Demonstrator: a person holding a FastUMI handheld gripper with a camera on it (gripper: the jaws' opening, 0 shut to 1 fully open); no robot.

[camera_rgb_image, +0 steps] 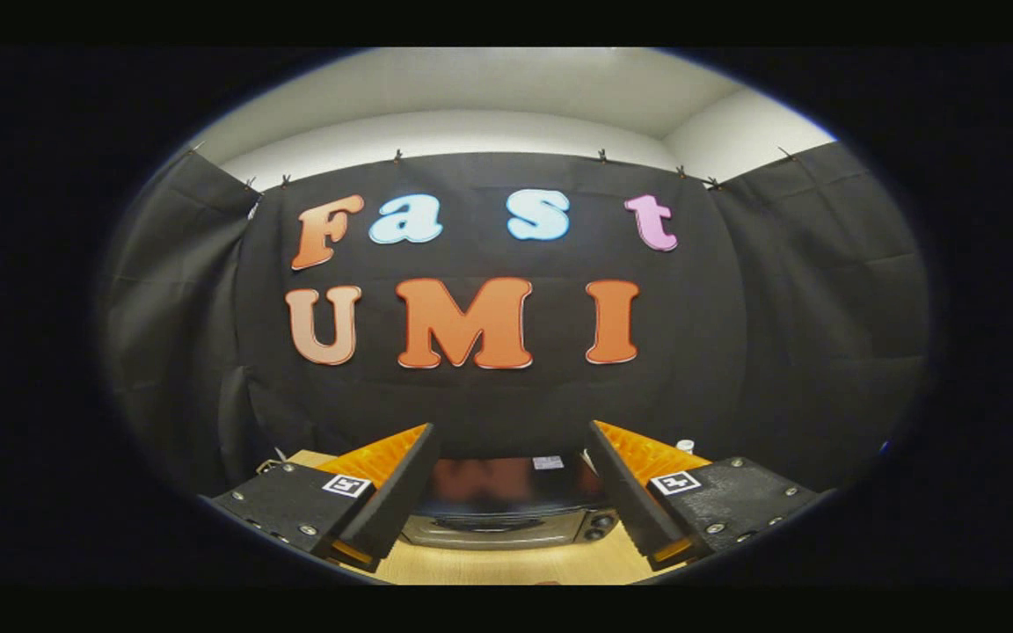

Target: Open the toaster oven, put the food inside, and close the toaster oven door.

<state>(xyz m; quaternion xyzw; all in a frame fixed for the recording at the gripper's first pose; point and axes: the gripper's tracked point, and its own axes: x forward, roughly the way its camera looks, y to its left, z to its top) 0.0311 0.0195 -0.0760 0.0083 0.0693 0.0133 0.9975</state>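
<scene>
The toaster oven (506, 510) stands on the wooden table, seen from above and in front, between and just beyond my two fingers. Its glossy dark top reflects the wall behind. A silvery front with two small knobs (599, 526) at its right side faces me, and the door looks closed. My gripper (511, 431) is held high and back from the oven, fingers spread wide with nothing between them. A sliver of something reddish (547, 582) shows on the table at the near edge; I cannot tell what it is.
The light wooden table (506, 563) stretches toward me in front of the oven. A small white cap-like object (685, 446) peeks up behind the right finger. Black cloth walls close in the back and both sides.
</scene>
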